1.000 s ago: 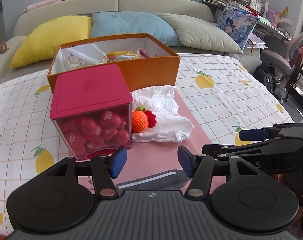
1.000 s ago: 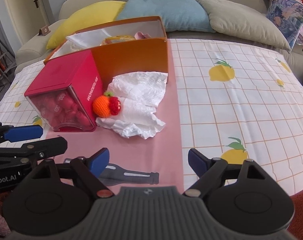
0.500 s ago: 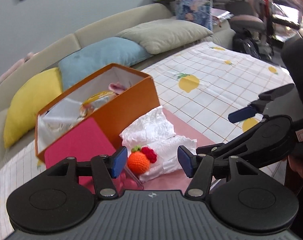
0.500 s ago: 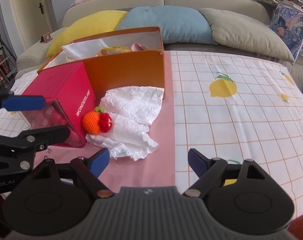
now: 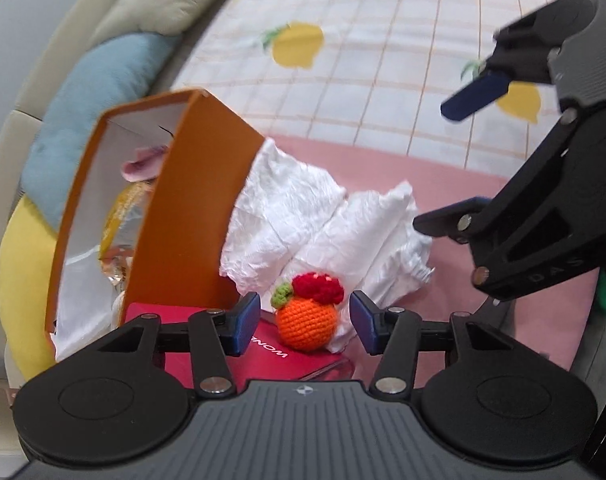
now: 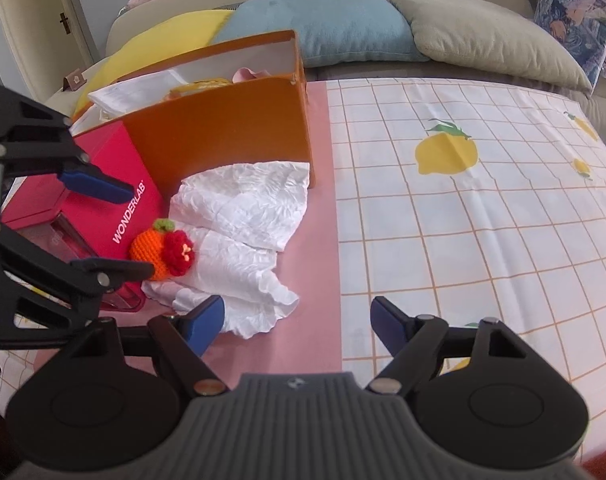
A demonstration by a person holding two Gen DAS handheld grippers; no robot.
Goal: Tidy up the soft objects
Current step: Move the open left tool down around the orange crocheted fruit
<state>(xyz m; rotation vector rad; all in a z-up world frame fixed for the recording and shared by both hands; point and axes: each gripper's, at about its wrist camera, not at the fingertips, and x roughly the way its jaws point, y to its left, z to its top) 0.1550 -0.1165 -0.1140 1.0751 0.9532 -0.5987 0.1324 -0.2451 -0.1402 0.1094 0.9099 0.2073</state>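
Observation:
An orange crocheted ball with a red flower (image 5: 308, 316) lies beside a red box (image 6: 115, 200) and on crumpled white cloth (image 5: 323, 216). My left gripper (image 5: 305, 322) is open, tilted down over the red box, with the crocheted ball between its fingers. It also shows in the right wrist view (image 6: 115, 232), with the crocheted ball (image 6: 163, 249) just right of it. My right gripper (image 6: 299, 326) is open and empty, low over the pink strip at the edge of the white cloth (image 6: 239, 240). It shows at the right of the left wrist view (image 5: 447, 164).
An open orange box (image 6: 231, 132) with soft items inside stands behind the cloth. Yellow, blue and grey cushions (image 6: 323, 28) line the sofa back. The lemon-print sheet (image 6: 483, 208) spreads to the right.
My left gripper has swung up, tilted down and closed in on the crocheted ball, which now sits between its fingers. My right gripper has moved forward toward the white cloth.

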